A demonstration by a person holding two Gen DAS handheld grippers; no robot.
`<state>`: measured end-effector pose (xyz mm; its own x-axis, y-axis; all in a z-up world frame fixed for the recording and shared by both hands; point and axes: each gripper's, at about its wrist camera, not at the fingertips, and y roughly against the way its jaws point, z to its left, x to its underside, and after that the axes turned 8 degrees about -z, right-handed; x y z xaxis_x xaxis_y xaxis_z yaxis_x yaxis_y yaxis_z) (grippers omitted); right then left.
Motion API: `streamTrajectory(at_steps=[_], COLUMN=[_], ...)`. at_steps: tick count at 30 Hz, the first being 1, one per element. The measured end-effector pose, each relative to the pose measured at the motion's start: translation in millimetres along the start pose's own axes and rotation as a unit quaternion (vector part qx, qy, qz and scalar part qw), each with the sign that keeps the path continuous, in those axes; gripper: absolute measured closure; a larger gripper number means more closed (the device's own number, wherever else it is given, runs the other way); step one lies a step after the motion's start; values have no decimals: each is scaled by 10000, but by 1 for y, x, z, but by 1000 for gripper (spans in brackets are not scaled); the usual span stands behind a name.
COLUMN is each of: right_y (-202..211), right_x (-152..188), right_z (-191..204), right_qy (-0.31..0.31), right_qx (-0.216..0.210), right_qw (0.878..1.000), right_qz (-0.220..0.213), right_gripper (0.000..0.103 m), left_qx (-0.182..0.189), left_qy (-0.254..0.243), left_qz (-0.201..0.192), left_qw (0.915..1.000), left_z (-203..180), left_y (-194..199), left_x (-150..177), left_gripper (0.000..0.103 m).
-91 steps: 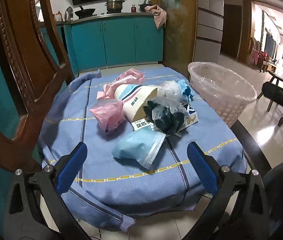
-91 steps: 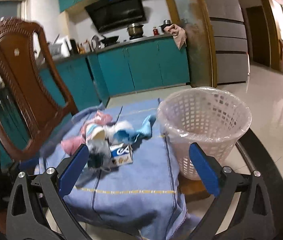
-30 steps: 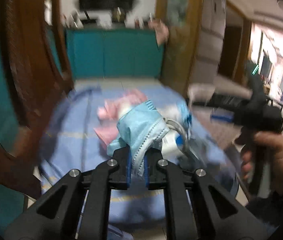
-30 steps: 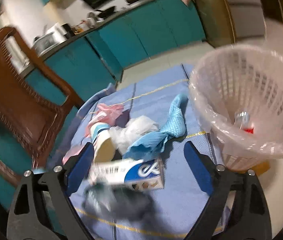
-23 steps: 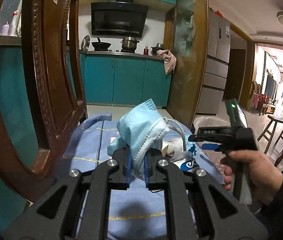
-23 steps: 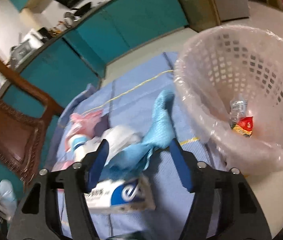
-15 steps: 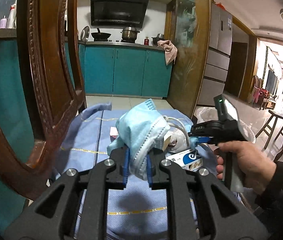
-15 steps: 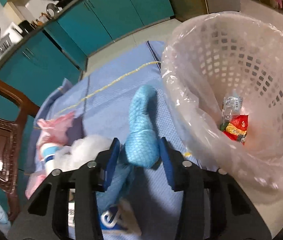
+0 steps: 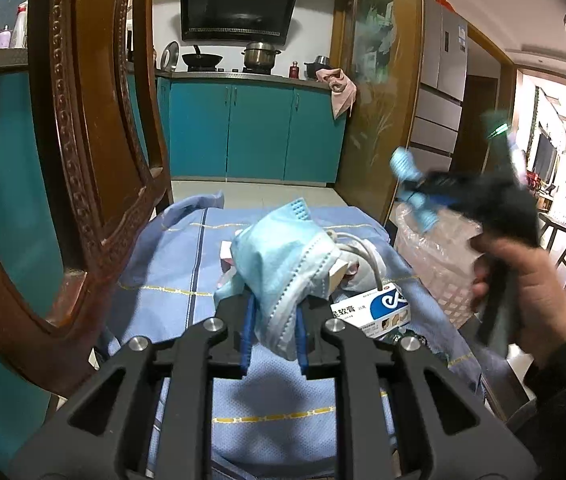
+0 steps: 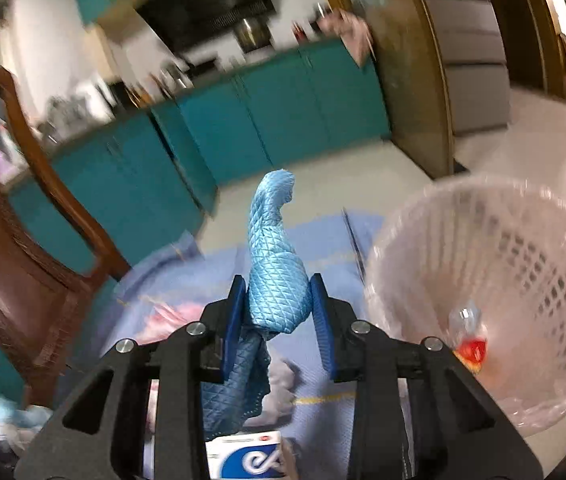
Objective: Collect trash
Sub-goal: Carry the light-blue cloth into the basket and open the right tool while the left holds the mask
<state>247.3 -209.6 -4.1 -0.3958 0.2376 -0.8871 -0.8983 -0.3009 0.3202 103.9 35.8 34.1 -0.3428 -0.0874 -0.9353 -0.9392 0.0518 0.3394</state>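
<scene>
My left gripper (image 9: 273, 332) is shut on a light blue face mask (image 9: 283, 264) and holds it above the blue-clothed table (image 9: 171, 264). My right gripper (image 10: 277, 312) is shut on a blue quilted cloth (image 10: 275, 256), lifted off the table just left of the white lined waste basket (image 10: 495, 280). In the left wrist view the right gripper (image 9: 415, 196) shows blurred over the basket (image 9: 435, 248). A white and blue medicine box (image 9: 375, 312) and other trash lie on the table behind the mask. A red wrapper (image 10: 471, 350) lies in the basket.
A carved wooden chair back (image 9: 83, 160) stands close on the left. Teal kitchen cabinets (image 9: 259, 136) are behind the table. The person's hand (image 9: 523, 292) holds the right gripper at the right.
My right gripper has closed on the blue cloth and lifted it from the table toward the basket. My left gripper still holds the mask raised, nearly still.
</scene>
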Motion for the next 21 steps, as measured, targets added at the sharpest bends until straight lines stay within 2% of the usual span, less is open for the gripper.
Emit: streamTrajectory(at_steps=[4,8,12,21], right_y=[63,113,131,134], right_x=[-2,34,64,76], right_z=[11,24,30,36], right_qy=[437,891,1267,1331], right_qx=[-285,-361,-332,-294], right_qw=[9980,9947,9913,9906], right_qz=[-367,-356,-89,137], right_gripper=[70,70,70,70], left_qx=[71,190,187,-34], left_qy=[26,22,-79,-94], left_qz=[52,173,388,558], left_qw=[10000,9997,9990,9984], left_z=[3,-2,-10,-10], left_y=[-1,0,0,-2], left_x=[-2,0,4,9], left_gripper=[86,86,86,87])
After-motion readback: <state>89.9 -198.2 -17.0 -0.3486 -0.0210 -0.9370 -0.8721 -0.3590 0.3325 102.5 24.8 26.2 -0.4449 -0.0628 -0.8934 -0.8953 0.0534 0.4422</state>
